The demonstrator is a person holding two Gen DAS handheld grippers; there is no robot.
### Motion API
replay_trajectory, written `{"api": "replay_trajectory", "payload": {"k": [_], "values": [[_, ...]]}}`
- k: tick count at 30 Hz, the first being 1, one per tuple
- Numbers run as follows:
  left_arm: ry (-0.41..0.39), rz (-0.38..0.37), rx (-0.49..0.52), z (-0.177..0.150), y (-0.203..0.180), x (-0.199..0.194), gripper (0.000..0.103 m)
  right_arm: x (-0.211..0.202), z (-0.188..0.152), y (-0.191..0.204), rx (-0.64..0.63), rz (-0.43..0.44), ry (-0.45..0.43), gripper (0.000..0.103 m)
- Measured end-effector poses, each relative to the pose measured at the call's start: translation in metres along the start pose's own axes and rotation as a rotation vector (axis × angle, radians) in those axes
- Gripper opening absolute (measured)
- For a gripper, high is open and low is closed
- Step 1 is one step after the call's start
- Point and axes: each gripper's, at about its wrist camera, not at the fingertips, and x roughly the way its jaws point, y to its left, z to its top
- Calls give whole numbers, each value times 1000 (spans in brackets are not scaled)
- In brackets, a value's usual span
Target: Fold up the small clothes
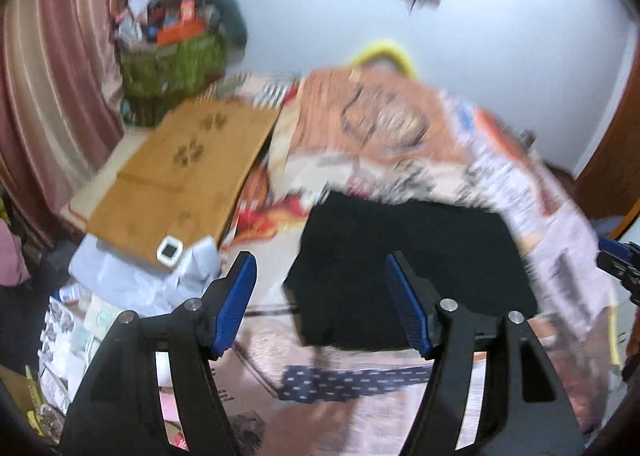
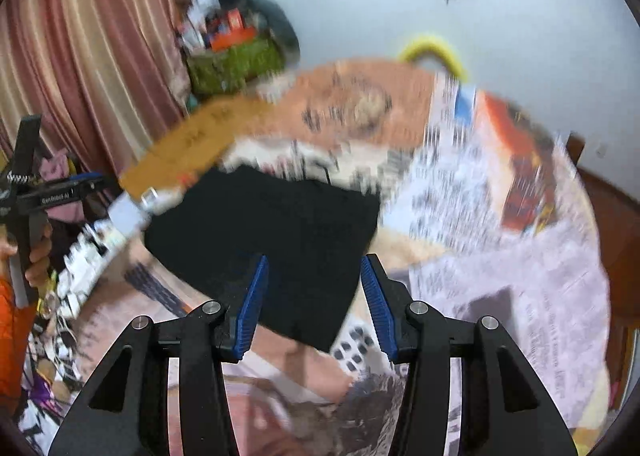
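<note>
A small black garment (image 1: 404, 268) lies flat on a table covered with newspapers (image 1: 520, 191); it also shows in the right wrist view (image 2: 276, 244). My left gripper (image 1: 320, 268) is open and empty, hovering above the garment's near left edge. My right gripper (image 2: 314, 268) is open and empty, above the garment's near right part. The right gripper's tip shows at the far right of the left wrist view (image 1: 618, 264). The left gripper, held in a hand, shows at the left of the right wrist view (image 2: 52, 191). Both views are blurred.
A brown cardboard sheet (image 1: 180, 175) with a small white device (image 1: 170, 252) lies at the table's left. A green basket (image 1: 172, 67) full of clutter stands at the back left by a pink curtain (image 1: 48, 95). A dotted dark cloth (image 1: 352, 382) lies near the front.
</note>
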Motion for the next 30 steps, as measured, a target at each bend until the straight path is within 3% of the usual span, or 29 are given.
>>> {"api": "replay_trajectory", "payload": {"k": [10, 16, 17, 19, 25, 28, 30], "values": [[-372, -85, 107, 3, -77, -164, 66, -115, 17, 62, -60, 65, -362, 44], [-507, -65, 106, -26, -104, -215, 69, -158, -1, 85, -57, 90, -505, 45], [-519, -63, 98, -31, -107, -220, 71, -163, -4, 88, -54, 88, -522, 47], [-537, -56, 88, -43, -111, -227, 78, -170, -12, 91, -44, 76, -546, 64], [-557, -36, 69, -64, -119, -239, 100, -176, -24, 95, -52, 8, -568, 87], [-569, -38, 51, -70, -117, -245, 103, -180, -26, 94, -43, -16, -579, 101], [-571, -30, 48, -71, -117, -247, 103, -184, -28, 94, -37, -31, -592, 103]]}}
